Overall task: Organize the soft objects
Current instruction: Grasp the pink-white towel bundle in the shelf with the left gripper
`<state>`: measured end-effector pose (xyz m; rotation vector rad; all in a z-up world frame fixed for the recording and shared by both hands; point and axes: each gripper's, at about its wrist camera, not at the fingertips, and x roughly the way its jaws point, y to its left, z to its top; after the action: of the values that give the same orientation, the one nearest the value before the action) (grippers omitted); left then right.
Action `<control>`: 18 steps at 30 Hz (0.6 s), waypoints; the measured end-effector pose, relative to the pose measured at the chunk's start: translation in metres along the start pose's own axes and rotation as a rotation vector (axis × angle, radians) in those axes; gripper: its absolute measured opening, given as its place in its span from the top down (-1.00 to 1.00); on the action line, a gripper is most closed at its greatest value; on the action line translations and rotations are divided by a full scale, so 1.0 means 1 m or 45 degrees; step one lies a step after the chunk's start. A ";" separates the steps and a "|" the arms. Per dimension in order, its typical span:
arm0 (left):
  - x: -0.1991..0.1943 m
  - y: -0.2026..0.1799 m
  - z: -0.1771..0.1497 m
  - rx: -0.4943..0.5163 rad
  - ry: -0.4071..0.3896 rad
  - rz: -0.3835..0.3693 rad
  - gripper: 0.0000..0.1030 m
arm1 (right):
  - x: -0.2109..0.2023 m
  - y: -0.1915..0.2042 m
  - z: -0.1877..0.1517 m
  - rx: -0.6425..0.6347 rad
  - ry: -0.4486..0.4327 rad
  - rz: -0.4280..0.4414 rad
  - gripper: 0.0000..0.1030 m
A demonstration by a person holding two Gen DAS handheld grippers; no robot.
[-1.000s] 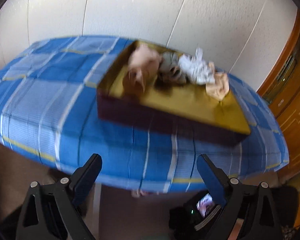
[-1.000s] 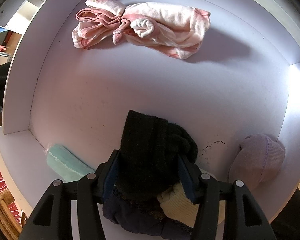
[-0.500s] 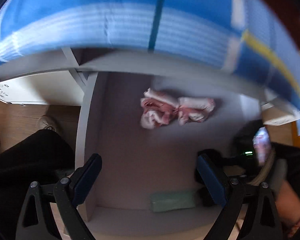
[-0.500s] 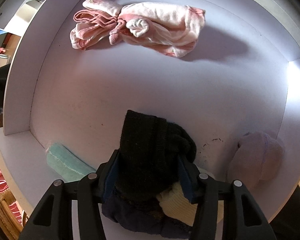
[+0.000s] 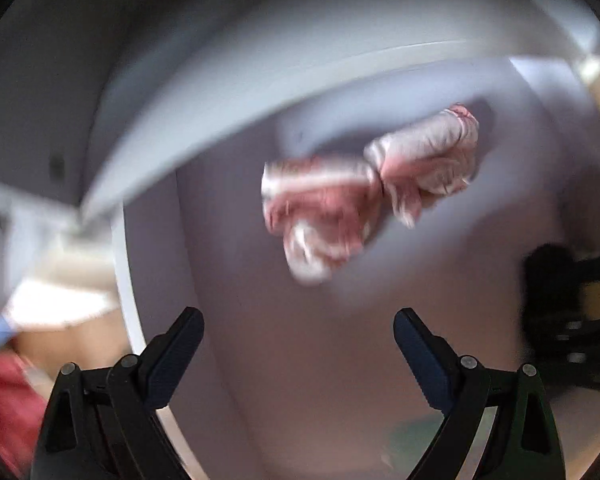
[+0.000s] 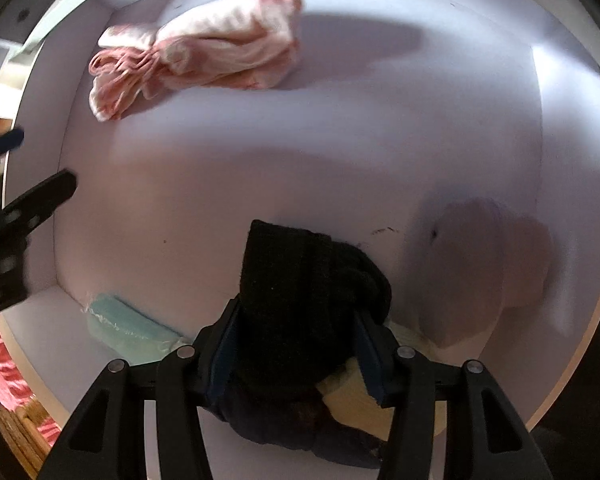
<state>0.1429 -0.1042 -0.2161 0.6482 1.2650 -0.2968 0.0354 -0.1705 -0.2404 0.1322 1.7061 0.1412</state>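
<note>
A white drawer compartment [image 6: 340, 160] holds the soft things. My right gripper [image 6: 296, 316] is shut on a rolled black sock [image 6: 300, 280], which hangs over a navy sock [image 6: 268, 420] and a cream sock [image 6: 348, 392]. A pink and white sock bundle [image 6: 204, 52] lies at the far end. The blurred left wrist view shows the same pink bundle [image 5: 348, 200] ahead of my left gripper [image 5: 298, 316], which points steeply down, open and empty. The black sock [image 5: 548, 280] shows at its right edge. My left gripper [image 6: 46, 158] also enters the right wrist view from the left.
A lilac sock [image 6: 488, 268] lies by the right wall and a folded teal cloth [image 6: 128, 328] at the near left corner. White walls [image 6: 52, 200] bound the compartment. Red fabric [image 6: 4, 360] lies outside on the left.
My left gripper swung down from the blue checked tabletop into the white compartment, still open. My right gripper shifted a little with the black sock held.
</note>
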 end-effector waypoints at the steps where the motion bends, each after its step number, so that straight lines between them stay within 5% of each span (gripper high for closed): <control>1: 0.002 -0.007 0.004 0.078 -0.037 0.053 -0.87 | 0.000 -0.004 0.000 0.017 -0.002 0.010 -0.04; 8: 0.020 -0.043 0.016 0.545 -0.174 0.285 -0.87 | -0.002 -0.015 0.001 0.040 -0.010 0.032 -0.04; 13: 0.029 -0.053 0.024 0.690 -0.170 0.226 -0.87 | 0.003 -0.015 -0.005 0.036 -0.014 0.032 -0.04; 18: 0.039 -0.059 0.042 0.694 -0.072 0.086 -0.82 | 0.004 -0.014 -0.008 0.039 -0.019 0.038 -0.04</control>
<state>0.1555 -0.1707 -0.2636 1.1352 1.1070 -0.6101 0.0273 -0.1840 -0.2455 0.1811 1.6928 0.1356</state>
